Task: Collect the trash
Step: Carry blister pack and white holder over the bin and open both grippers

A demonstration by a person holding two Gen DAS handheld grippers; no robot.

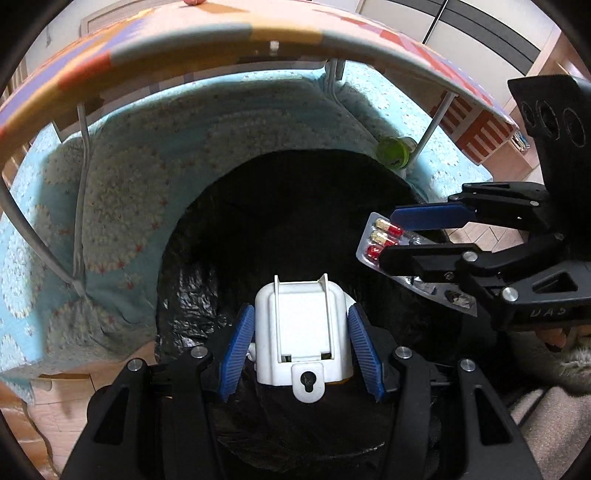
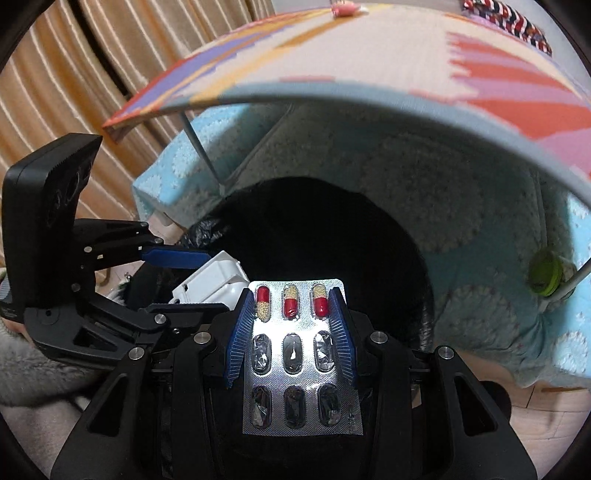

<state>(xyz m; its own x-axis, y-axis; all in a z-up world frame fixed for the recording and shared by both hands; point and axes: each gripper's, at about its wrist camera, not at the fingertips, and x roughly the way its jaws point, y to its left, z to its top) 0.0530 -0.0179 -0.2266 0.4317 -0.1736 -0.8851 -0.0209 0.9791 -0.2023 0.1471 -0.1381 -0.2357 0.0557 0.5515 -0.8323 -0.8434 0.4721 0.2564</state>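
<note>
My left gripper [image 1: 301, 345] is shut on a white plastic plug-like box [image 1: 301, 332] and holds it over the open mouth of a black trash bag [image 1: 288, 206]. My right gripper [image 2: 293, 332] is shut on a silver pill blister pack [image 2: 295, 354] with three red-and-cream capsules at its far end. It also hangs over the bag [image 2: 321, 236]. In the left wrist view the right gripper [image 1: 391, 236] comes in from the right with the blister pack [image 1: 384, 240]. In the right wrist view the left gripper [image 2: 192, 280] sits at the left with the white box [image 2: 214, 280].
A low table with a colourful patterned top [image 1: 184, 40] spans above the bag; its thin metal legs [image 1: 79, 192] stand on a light blue quilt [image 1: 110, 206]. A green round object [image 1: 391, 151] lies by a leg. A small pink item [image 2: 343, 9] lies on the tabletop.
</note>
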